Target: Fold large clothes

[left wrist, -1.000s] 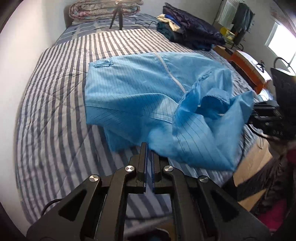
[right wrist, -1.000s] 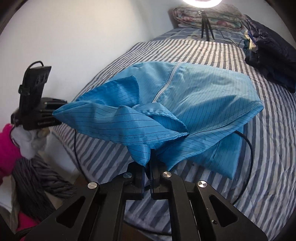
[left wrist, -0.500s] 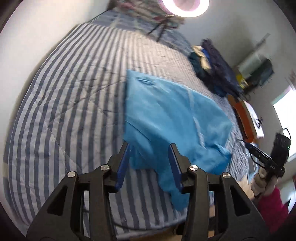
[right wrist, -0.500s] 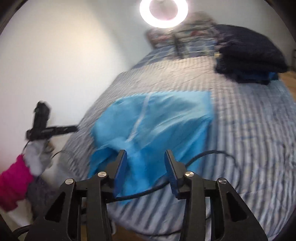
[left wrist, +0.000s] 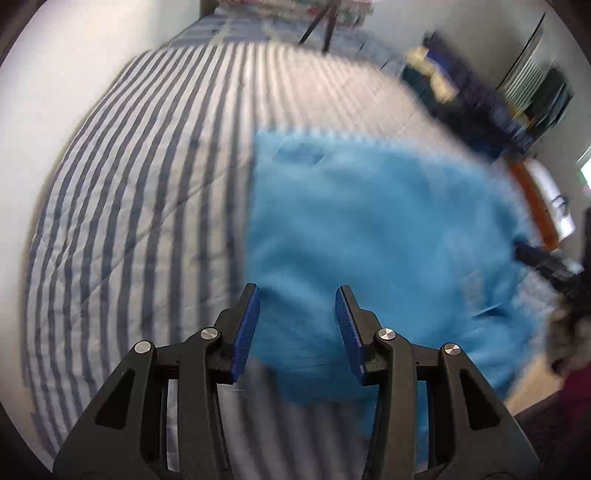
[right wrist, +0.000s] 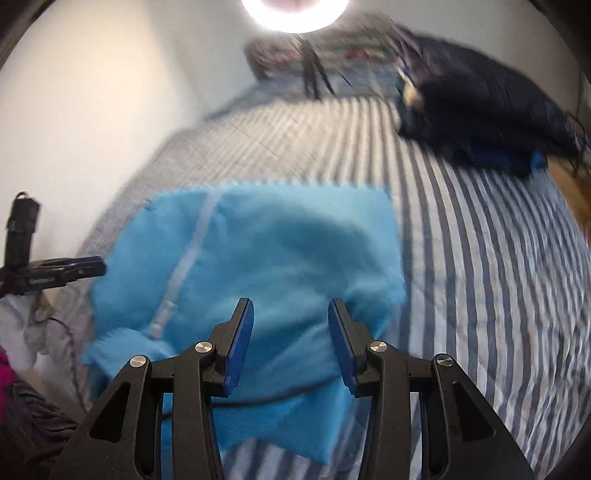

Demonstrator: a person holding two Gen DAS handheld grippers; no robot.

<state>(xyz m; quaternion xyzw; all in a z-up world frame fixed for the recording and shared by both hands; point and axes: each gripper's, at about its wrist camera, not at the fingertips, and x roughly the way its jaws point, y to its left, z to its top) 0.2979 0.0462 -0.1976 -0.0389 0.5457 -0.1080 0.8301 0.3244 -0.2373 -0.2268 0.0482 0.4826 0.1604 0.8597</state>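
A light blue jacket (left wrist: 369, 229) with a white zip lies folded on the striped bed (left wrist: 129, 203), its near edge hanging toward the bed's side. My left gripper (left wrist: 297, 325) hovers over its near left part, open, with nothing between the blue pads. My right gripper (right wrist: 290, 332) stands open above the jacket (right wrist: 277, 251) at its near right part, also holding nothing. The left gripper's fingers (right wrist: 85, 267) show at the left edge of the right wrist view, held by a gloved hand (right wrist: 18, 332). Both views are blurred.
A pile of dark clothes (right wrist: 480, 107) sits at the bed's far right. A ring light (right wrist: 295, 11) on a tripod (right wrist: 314, 74) stands at the head end. A black cable (right wrist: 280, 397) crosses the jacket's near part. An orange piece of furniture (left wrist: 532, 199) stands beside the bed.
Both grippers were shut on the jacket's lifted near edge; they have let go and opened. The cloth has dropped flat onto the bed, and both grippers have swung over it.
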